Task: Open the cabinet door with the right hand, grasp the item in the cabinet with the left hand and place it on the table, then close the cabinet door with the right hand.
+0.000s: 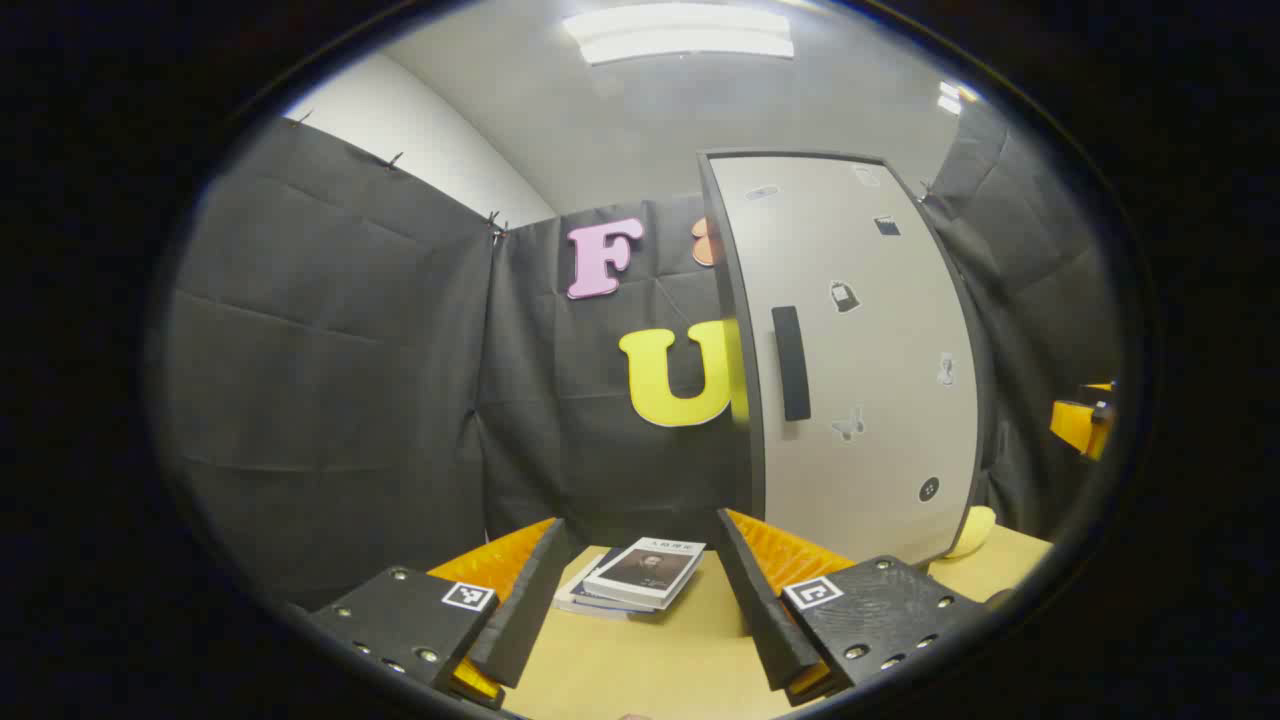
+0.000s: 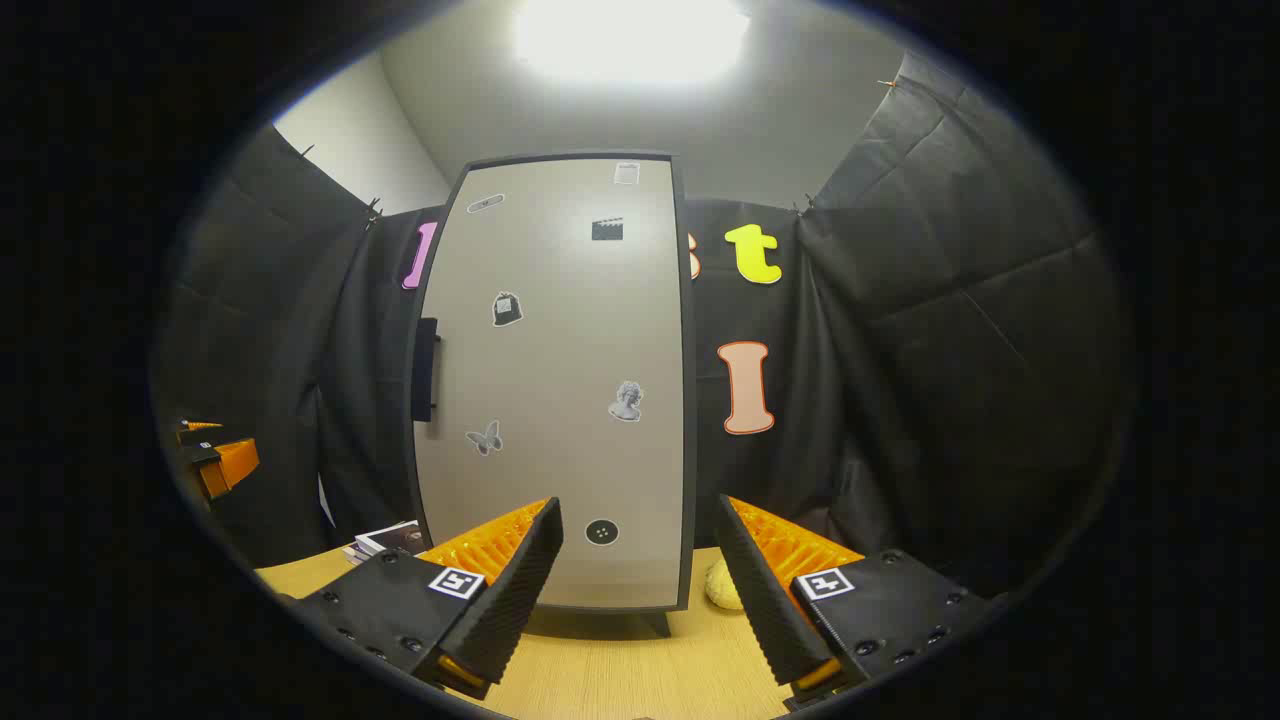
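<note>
Both grippers, left [image 1: 640, 590] and right [image 2: 640, 585], hovered above the table [image 2: 610, 670] with jaws spread, holding nothing. Books [image 1: 640, 575] lay ahead of the left one. Beyond stood the cabinet [image 2: 560, 380], door shut, handle [image 2: 425, 370] untouched; its contents were hidden.

Each claw [image 1: 640, 600] [image 2: 640, 590] bears ribbed wedge fingers on screwed blocks carrying square black-and-white marker tags.

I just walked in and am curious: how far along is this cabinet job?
Barely begun, it seems. The cabinet door looks shut, its handle untouched. The right gripper and left gripper are open, holding nothing. Opening, taking out the item and closing all remain.
</note>
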The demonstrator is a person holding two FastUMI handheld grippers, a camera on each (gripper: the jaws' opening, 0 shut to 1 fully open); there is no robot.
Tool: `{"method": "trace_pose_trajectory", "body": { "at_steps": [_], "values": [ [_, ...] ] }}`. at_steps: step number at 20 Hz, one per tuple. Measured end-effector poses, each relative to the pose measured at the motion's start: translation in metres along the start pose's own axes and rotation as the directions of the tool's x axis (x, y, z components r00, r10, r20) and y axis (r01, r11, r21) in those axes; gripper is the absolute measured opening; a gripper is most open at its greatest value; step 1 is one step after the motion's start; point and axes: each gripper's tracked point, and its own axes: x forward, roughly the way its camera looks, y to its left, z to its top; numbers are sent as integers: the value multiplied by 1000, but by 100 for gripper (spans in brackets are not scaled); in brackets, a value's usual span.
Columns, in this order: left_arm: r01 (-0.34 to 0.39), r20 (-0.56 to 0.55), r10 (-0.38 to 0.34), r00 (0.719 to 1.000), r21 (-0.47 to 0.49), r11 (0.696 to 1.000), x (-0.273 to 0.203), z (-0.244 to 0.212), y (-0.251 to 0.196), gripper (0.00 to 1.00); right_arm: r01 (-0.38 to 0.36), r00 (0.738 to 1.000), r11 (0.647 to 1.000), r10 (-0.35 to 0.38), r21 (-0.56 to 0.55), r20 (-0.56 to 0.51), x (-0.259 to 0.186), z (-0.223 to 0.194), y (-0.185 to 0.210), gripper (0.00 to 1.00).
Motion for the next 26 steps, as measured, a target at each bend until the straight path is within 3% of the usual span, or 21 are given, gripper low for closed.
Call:
{"method": "trace_pose_trajectory", "body": {
  "at_steps": [20,26],
  "values": [
    [-17,17,17,1000,12,1000,-5,1,5,89,-35,999,999,35,13,-14,4,6,15,97],
    [-51,18,50,999,23,998,-5,-2,8,89,-80,996,997,80,-2,25,29,43,37,97]
  ]
}}
